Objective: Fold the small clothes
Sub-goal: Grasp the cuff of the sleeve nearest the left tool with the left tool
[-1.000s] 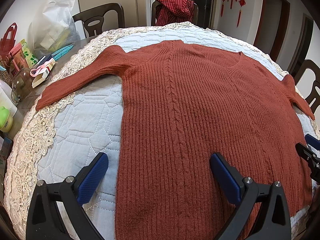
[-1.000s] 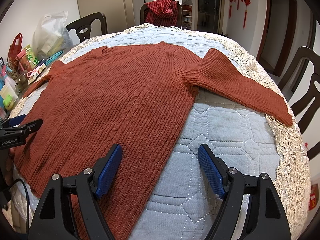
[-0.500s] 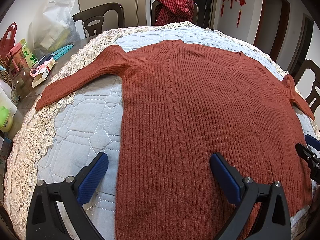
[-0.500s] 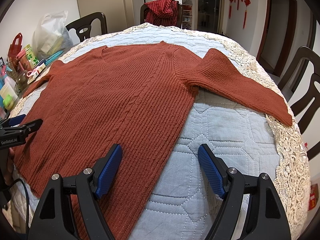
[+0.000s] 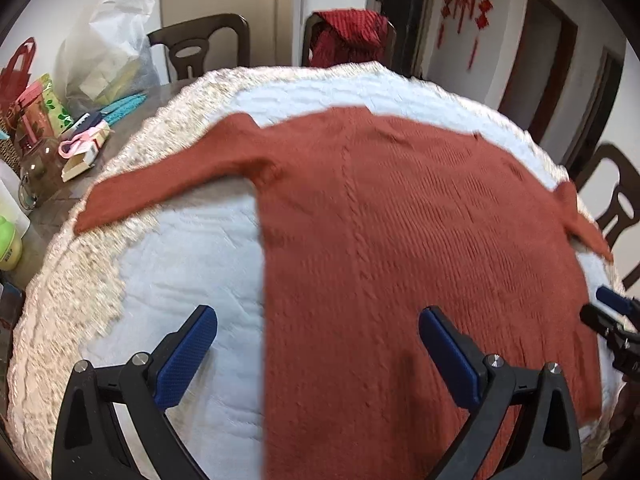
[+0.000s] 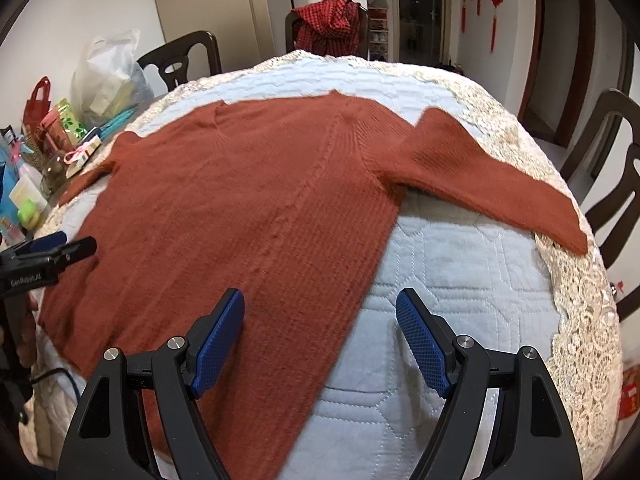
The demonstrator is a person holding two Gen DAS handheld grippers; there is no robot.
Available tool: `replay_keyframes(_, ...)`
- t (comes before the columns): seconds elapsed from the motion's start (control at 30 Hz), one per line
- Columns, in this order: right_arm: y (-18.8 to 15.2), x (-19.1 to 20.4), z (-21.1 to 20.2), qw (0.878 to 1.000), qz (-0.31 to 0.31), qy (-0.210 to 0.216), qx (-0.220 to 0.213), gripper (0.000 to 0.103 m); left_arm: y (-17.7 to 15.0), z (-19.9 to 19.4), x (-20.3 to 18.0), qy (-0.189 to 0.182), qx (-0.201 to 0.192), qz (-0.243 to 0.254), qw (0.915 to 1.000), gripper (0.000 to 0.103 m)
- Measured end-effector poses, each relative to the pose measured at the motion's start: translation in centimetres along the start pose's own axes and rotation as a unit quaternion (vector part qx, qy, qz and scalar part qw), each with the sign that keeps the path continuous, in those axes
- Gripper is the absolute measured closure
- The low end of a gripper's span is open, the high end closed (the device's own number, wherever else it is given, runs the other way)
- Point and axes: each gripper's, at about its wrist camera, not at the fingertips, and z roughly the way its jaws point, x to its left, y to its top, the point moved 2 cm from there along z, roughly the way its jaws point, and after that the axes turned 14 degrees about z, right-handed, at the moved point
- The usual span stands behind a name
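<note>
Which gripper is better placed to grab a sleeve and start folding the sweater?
Probably the right gripper: it is open, and the right sleeve lies flat, fully in its view. The left gripper is open too, but the left wrist view is blurred.

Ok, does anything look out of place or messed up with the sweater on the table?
Nothing stands out. The rust sweater lies flat and unfolded on the quilted cover, sleeves spread to each side. Both the left gripper and the right gripper are open above it.
</note>
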Motion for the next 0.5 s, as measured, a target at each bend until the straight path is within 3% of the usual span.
replay_keyframes(0.23, 1.6, 2.5, -0.3, 0.999, -0.029, 0.022, -0.010, 0.025, 1.3, 0.2, 7.4, 0.032, -0.024, -0.073, 0.9965, 0.006)
replay_keyframes(0.4, 2.4, 4.4, 0.1, 0.998, -0.043, 0.042, -0.012, 0.025, 0.7, 2.0, 14.4, 0.067, -0.017, -0.158, 0.9851, 0.020)
replay_keyframes(0.5, 2.9, 5.5, 0.6, 0.997, -0.054, 0.048, -0.010, 0.025, -0.3, 3.4, 17.7, 0.059, -0.007, -0.212, 0.9755, 0.024)
